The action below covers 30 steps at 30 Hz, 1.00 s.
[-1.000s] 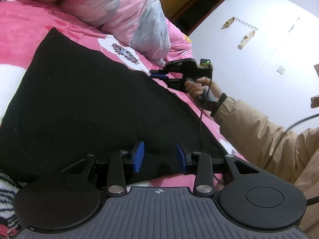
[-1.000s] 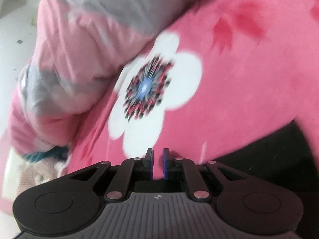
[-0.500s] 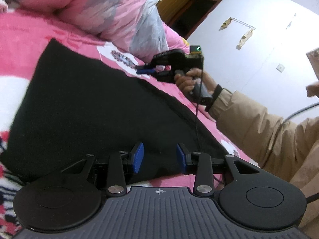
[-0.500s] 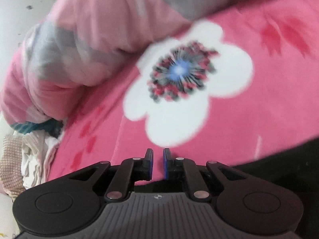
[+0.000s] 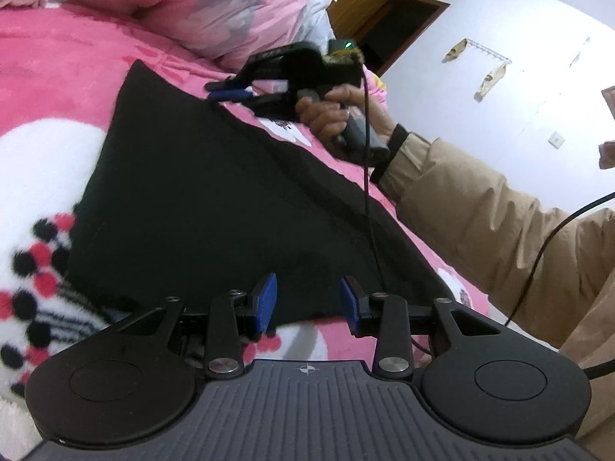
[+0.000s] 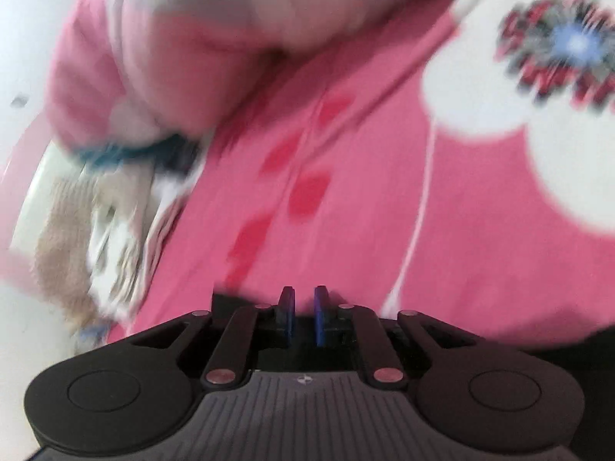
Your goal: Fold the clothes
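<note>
On the bed: I see the black garment point(image 5: 215, 199) spread flat over the pink flowered blanket point(image 5: 57, 65), one edge running from near my left gripper up toward my right one.
Left gripper point(image 5: 307, 301): jaws partly apart with nothing between the blue pads; it hovers just above the near hem of the garment.
Right gripper point(image 5: 230, 90): jaws narrow, a small gap between the pads; seen from the left wrist it sits at the garment's far edge. I cannot tell whether any cloth is pinched. Its own view is blurred and shows mostly blanket.
Right hand point(image 5: 334, 115): wrapped round the handle, tan sleeve point(image 5: 480, 223) behind it.
Beyond: a pink and grey quilt point(image 5: 238, 4) is bunched at the far side.
Step, as I judge it: setting up a fold, both grippers at one long edge.
Next move: I need a sure pinch at both ends of that edge, then to carry it across evenly so the cloth lands flat.
</note>
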Each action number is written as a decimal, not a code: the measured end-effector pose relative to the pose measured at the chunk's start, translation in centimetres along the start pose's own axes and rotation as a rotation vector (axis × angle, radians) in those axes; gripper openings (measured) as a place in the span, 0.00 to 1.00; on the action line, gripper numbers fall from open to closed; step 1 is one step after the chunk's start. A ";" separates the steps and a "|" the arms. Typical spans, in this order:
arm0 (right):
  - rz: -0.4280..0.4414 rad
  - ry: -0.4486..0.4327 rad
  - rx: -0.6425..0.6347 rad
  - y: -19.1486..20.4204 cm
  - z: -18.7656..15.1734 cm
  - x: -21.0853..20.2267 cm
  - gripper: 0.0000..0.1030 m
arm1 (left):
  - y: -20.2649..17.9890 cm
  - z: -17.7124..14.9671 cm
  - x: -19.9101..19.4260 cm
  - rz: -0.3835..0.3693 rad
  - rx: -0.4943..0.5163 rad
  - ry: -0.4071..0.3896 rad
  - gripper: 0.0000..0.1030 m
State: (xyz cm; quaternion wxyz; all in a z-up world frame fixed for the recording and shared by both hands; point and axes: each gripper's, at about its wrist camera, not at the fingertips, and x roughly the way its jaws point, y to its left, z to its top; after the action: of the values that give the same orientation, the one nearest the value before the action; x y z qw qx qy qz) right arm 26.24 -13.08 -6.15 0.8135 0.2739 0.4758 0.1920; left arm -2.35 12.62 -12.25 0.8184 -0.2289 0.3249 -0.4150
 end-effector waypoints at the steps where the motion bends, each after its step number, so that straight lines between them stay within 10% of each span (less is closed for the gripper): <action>1: 0.036 0.031 -0.031 0.9 -0.6 -0.4 0.11 | 0.2 -0.1 -0.1 -0.008 -0.009 0.000 0.35; 5: 0.144 0.228 -0.165 4.5 -4.2 -0.1 0.12 | 0.6 -0.2 -0.2 -0.034 -0.034 -0.004 0.35; 10: 0.108 0.251 -0.171 5.7 -3.3 5.5 0.08 | 0.8 -0.2 -0.3 -0.041 -0.040 -0.008 0.35; 16: -0.003 -0.060 -0.019 3.1 0.2 0.4 0.11 | 0.8 0.0 -0.2 -0.036 -0.030 -0.011 0.35; 21: 0.059 -0.179 0.004 -0.2 -5.3 -13.6 0.12 | 0.7 0.3 -0.5 -0.048 -0.018 -0.020 0.35; 30: 0.107 -0.142 -0.024 -2.7 -17.0 -15.9 0.12 | -1.5 1.4 -0.8 -0.015 0.004 -0.048 0.35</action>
State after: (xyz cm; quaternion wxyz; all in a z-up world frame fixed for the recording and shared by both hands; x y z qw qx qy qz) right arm 3.85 -19.87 -3.99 0.8371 0.3022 0.3991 0.2206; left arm -2.46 12.61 -10.07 0.8231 -0.2398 0.3028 -0.4163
